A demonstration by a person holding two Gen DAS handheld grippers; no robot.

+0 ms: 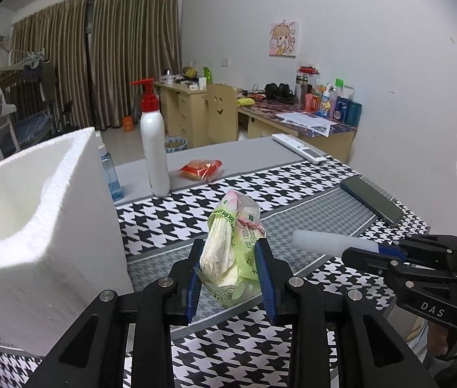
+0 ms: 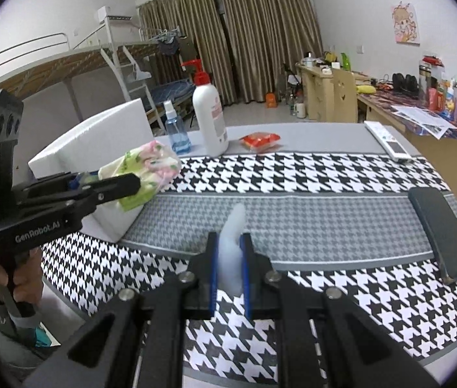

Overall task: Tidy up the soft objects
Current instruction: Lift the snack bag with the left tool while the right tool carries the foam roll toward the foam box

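Left gripper fingers clamped on a soft tissue pack, green and pink wrapper, held above the tabletop just right of the white foam box. Right gripper fingers pinched on a white foam piece that sticks out forward past the tips, also off the cloth.

Surroundings on the houndstooth cloth: white pump bottle with red top and blue spray bottle stand at the far edge beside the box; red snack packet lies just right of the pump bottle. White remote at the far right corner. Dark phone lies flat at the right side, well apart from both grippers. The box wall stands directly left of the tissue pack; its open top faces up.
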